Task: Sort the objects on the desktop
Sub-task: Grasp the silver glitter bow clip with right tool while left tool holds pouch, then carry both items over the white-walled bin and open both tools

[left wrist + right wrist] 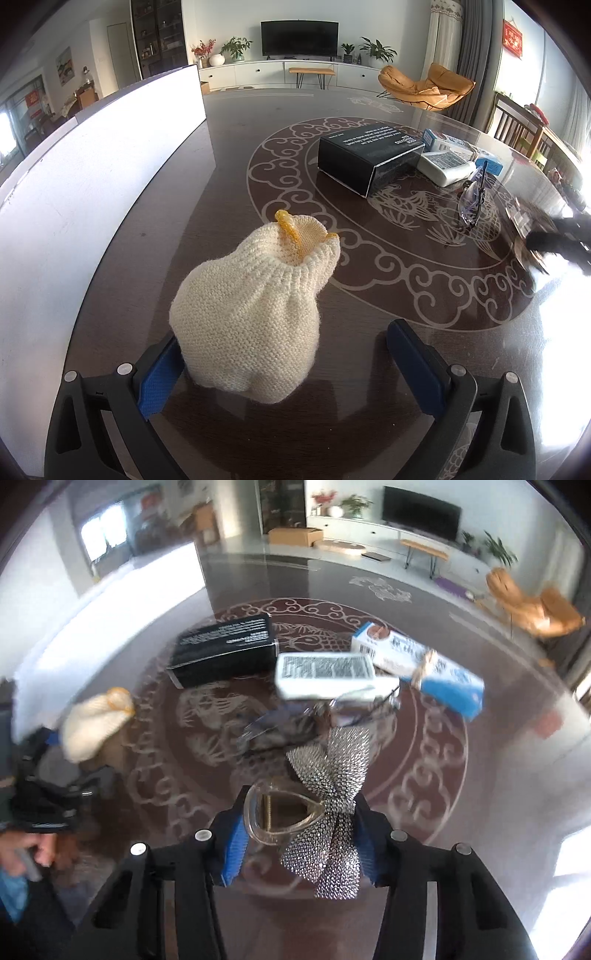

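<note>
My right gripper (pixel 295 834) clamped on sparkly bow hair clip (pixel 328 805), lifted above dark patterned table (pixel 424 602). My left gripper (pixel 291 362) spread wide, cream knitted hat (pixel 251 306) between pads, right pad clear of it. Black box (pixel 365 158), glasses (pixel 472 199) beyond.

Cream knitted pouch (pixel 251 317), black box (pixel 365 158), silver-studded bow (pixel 328 794), dark scroll-patterned table (pixel 406 266).
</note>
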`<state>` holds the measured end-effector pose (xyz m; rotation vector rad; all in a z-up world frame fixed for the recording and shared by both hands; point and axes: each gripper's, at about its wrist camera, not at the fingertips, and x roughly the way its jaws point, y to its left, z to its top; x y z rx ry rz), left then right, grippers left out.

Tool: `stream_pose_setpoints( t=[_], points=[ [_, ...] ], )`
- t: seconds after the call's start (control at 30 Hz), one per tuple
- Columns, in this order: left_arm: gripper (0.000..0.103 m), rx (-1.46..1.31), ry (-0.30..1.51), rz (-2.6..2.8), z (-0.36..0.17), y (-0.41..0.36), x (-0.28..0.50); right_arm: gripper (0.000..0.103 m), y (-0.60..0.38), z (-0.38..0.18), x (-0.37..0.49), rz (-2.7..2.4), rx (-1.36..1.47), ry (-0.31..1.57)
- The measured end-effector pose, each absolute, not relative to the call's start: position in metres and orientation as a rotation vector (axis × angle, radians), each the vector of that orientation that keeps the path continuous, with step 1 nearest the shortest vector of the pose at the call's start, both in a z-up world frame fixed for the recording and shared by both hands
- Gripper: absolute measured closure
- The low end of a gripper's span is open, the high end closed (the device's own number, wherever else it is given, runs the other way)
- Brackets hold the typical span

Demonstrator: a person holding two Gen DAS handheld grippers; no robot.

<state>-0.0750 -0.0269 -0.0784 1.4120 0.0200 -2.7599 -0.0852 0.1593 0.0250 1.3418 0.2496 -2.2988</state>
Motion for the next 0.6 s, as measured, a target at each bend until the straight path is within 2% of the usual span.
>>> stream_pose_setpoints(
  t=[0.17, 0.2, 0.23, 0.3, 0.33, 0.43, 0.47, 0.5, 0.53, 0.57, 0.6],
  points=[
    [0.000, 1.432, 0.029, -2.773, -0.077, -0.029, -0.080, 0.052, 0.164, 0.017, -0.044, -2.287, 1.364, 0.270],
    [0.000, 1.432, 0.042, -2.781, -0.077, -0.030, -0.082, 0.049, 0.164, 0.015, -0.039, -2.285, 1.376, 0.280],
    [0.000, 1.429, 0.059, -2.790, -0.076, -0.031, -0.084, 0.046, 0.163, 0.011, -0.036, -2.288, 1.387, 0.308],
    [0.000, 1.436, 0.066, -2.811, -0.075, -0.031, -0.090, 0.024, 0.161, 0.003, -0.031, -2.311, 1.378, 0.388],
    [0.000, 1.445, 0.049, -2.825, -0.075, -0.029, -0.094, 0.023, 0.159, 0.001, -0.032, -2.340, 1.348, 0.430],
    [0.000, 1.471, -0.007, -2.875, -0.076, -0.024, -0.101, 0.025, 0.159, -0.003, -0.038, -2.353, 1.329, 0.348],
    [0.002, 1.462, 0.019, -2.903, -0.074, -0.025, -0.100, 0.042, 0.160, -0.005, -0.040, -2.356, 1.332, 0.315],
    [0.026, 1.419, 0.079, -2.944, -0.070, -0.031, -0.096, 0.049, 0.159, -0.004, -0.039, -2.387, 1.314, 0.322],
    [0.039, 1.405, 0.108, -2.959, -0.068, -0.035, -0.094, 0.050, 0.160, -0.002, -0.040, -2.406, 1.317, 0.301],
    [0.049, 1.399, 0.136, -2.960, -0.068, -0.040, -0.093, 0.050, 0.163, 0.000, -0.039, -2.412, 1.318, 0.260],
    [0.052, 1.387, 0.167, -2.964, -0.067, -0.046, -0.091, 0.050, 0.164, 0.001, -0.038, -2.421, 1.316, 0.234]
  ],
)
